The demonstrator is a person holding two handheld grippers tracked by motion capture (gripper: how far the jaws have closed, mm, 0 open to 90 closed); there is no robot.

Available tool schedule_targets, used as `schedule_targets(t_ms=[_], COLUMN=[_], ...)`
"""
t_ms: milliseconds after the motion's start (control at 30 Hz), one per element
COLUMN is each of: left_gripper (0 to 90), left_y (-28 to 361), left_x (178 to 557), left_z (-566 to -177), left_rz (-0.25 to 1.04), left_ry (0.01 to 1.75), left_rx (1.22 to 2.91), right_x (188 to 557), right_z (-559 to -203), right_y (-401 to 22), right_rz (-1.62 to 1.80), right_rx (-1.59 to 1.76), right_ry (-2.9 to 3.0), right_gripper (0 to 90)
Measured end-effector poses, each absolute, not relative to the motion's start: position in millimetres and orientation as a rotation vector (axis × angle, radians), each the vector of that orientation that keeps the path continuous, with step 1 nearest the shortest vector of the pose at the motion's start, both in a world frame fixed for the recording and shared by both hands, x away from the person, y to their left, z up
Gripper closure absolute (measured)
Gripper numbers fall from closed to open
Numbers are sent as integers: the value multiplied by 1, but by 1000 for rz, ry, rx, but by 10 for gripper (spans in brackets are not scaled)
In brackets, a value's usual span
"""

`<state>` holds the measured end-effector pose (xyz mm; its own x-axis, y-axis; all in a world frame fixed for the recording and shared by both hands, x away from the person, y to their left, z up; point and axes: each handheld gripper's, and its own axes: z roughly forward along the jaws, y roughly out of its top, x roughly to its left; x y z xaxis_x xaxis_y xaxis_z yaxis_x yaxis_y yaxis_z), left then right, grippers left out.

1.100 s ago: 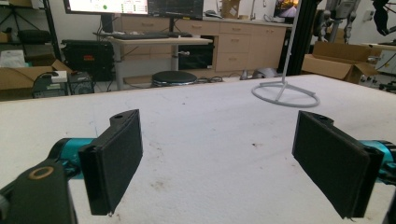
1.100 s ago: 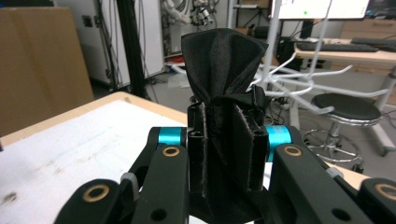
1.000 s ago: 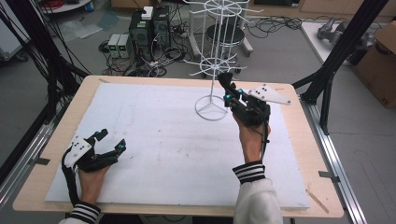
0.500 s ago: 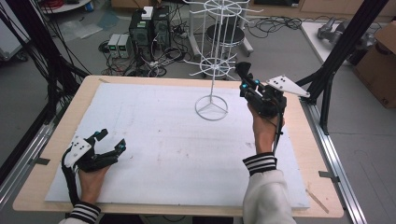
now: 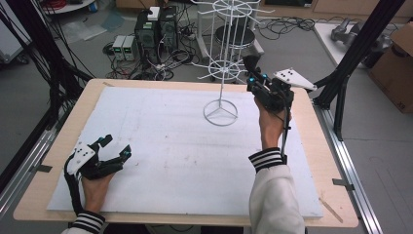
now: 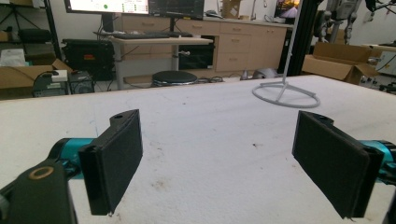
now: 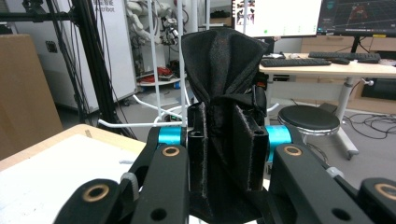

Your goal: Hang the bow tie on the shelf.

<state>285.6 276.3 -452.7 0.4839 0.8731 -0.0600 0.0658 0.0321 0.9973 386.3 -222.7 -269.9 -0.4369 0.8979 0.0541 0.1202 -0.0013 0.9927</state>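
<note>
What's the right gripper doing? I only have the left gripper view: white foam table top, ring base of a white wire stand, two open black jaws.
Observer: The right gripper is shut on a piece of black cloth that stands bunched up above the jaws.
Operator: Where is it relative to the stand?
Observer: In the high view it is held up beside the tall white wire rack, on the rack's right, near a lower ring of hooks.
Operator: And the left?
Observer: The left gripper sits low at the table's near left corner, open, holding nothing.
</note>
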Motion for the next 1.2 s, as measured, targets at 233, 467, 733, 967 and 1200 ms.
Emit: schedule_targets(t_ms=[233,467,733,967,1200], left_gripper=[165,165,165,165,164], left_y=[276,276,277,277,277], left_x=[286,286,286,286,286], left_z=[-453,-453,-452,-453,-453], left_rz=[765,767,768,768,768], left_ry=[888,889,889,890,889], left_rx=[1413,1414,1416,1416,1416], right_x=[390,393,398,401,404], right_z=[-271,-269,-272,-275,-278], right_y=[-216,-211,-204,-199,-196], right_rz=[1523,1550,1558,1561,1554], right_rx=[1064,1060,1061,1069,1075], right_ry=[1624,1617,1632,1645,1674], right_gripper=[764,763,763,762,762])
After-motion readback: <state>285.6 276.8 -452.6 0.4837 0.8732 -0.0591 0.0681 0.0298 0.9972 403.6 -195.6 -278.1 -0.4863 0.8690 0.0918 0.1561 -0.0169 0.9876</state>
